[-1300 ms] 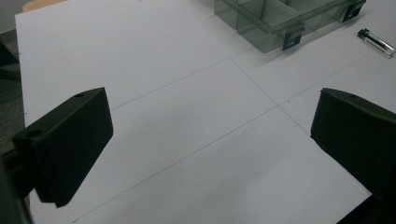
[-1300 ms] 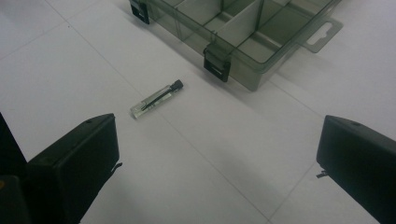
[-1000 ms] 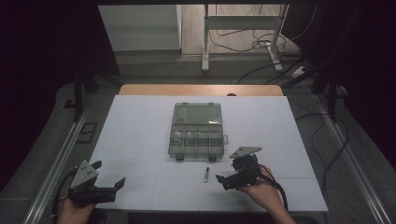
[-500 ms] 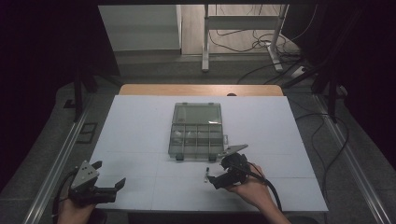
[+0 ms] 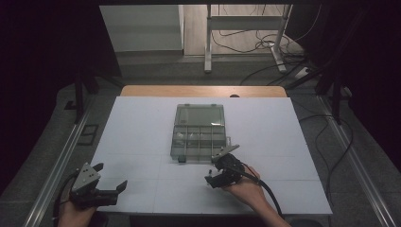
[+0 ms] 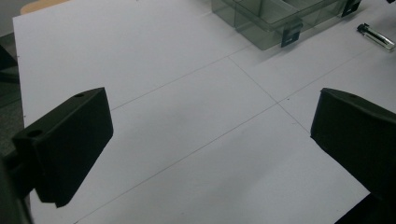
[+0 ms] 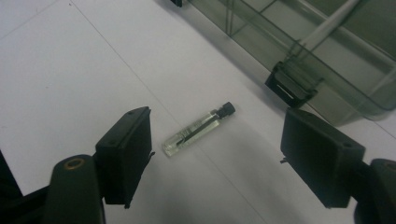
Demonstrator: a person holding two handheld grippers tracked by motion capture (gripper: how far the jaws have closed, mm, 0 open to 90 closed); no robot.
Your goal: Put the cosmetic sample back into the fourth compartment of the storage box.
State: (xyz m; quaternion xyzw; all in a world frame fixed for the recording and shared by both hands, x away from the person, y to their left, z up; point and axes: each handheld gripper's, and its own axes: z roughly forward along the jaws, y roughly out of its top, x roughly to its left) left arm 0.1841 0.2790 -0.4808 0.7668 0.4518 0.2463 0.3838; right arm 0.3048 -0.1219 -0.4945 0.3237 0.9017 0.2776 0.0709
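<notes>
Between the two black jaws of our right gripper (image 7: 215, 154) lies a small clear glass vial with a black cap (image 7: 198, 129), flat on the white table top (image 7: 56, 70), its capped end pointing away from us towards the box; the jaws have just been closing in, yet neither pad touches the glass, so the claw stands released around it with a gap on each side. Just beyond the right-hand jaw, in the right gripper view, we see the grey translucent plastic compartment box (image 7: 327, 56) with one of its dark latches (image 7: 290, 86) hanging at the near edge, close to the vial's cap but apart from it. From the high view, our right gripper (image 5: 213, 180) hovers just in front of that box (image 5: 198, 130), which lies with its lid thrown open away from us, and our right hand (image 5: 246, 187) holds the tool from behind. Well off to the left, our left gripper (image 5: 113, 183) rests near the front edge of the table, its jaws spread wide and released over bare white surface; far ahead of them and to the right, in the left gripper view, we make out the box's corner (image 6: 261, 18) and the vial (image 6: 376, 37) beside it.
</notes>
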